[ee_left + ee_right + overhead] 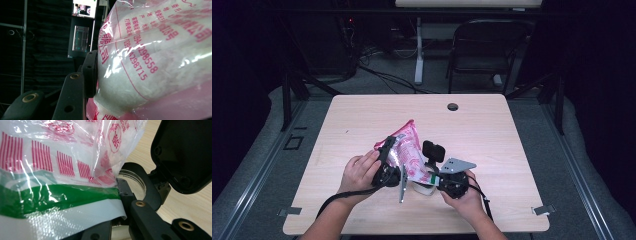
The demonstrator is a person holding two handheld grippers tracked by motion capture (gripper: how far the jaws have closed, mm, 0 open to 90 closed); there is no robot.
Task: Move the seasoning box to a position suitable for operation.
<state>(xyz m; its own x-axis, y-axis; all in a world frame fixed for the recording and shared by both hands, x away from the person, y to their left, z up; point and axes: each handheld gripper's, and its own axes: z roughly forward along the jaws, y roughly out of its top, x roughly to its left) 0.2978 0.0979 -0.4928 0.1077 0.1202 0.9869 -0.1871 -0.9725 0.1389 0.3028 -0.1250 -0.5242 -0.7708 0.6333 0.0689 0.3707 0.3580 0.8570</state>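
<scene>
- A see-through plastic bag with pink and red print is held up just above the middle of the pale wooden table, near the person's edge.
- The bag is puffy and full of something white.
- The left gripper is on the bag's left side. In the left gripper view its black jaw presses into the fat part of the bag. The jaws sit about halfway apart, pinching the bag.
- The right gripper is at the bag's lower end. In the right gripper view its jaws are squeezed tight on the bag's bottom edge with the green stripe.
- The left hand and the right hand each hold a gripper.
- A black folding chair stands on the floor behind the table.
</scene>
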